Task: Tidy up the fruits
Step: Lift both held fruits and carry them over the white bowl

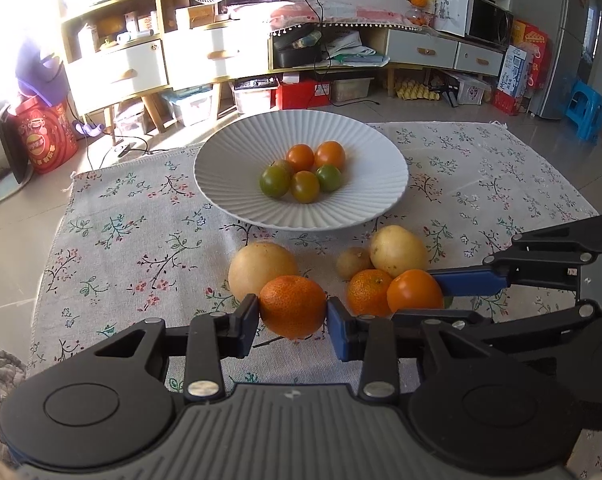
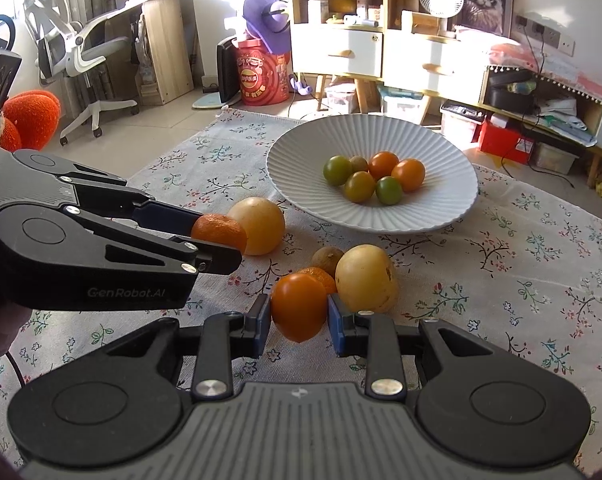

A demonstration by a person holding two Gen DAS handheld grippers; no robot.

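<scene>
- While both tools sit low over the floral tablecloth (image 1: 113, 236) on the table, the left hand-held gripper (image 1: 293, 312) is clamped on a mandarin (image 1: 293, 306), its 2 blue-padded fingers pressing the fruit's sides at its widest part, which looks like a secure hold for carrying.
- Beside it, the right hand-held gripper (image 2: 299, 314) is closed the same way on a smooth orange tomato (image 2: 299, 306).
- Both held fruits appear slightly raised above the cloth, though neither view shows the underside clearly enough to say for sure.
- Well beyond the grippers stands the white ribbed plate (image 2: 301, 152), already holding 6 small tomatoes (image 2: 361, 187), orange and green, gathered in its sunken centre; I judge it the collecting place and the 2 held fruits bound for it.
- Loose on the cloth between grippers and plate are a pale yellow round fruit (image 1: 261, 270), a second yellow fruit (image 2: 365, 278), a small brownish fruit (image 2: 328, 261) and another mandarin (image 1: 368, 292).
- That second mandarin is mostly hidden behind the held tomato in the right wrist view, so only a rough orange edge shows there.
- What the 2 yellow fruits and the brown one are exactly cannot be told from here.
- Much of each gripper's body fills the lower frame and cuts off the near table edge.
- Strong sun bleaches the far left of the left wrist view.
</scene>
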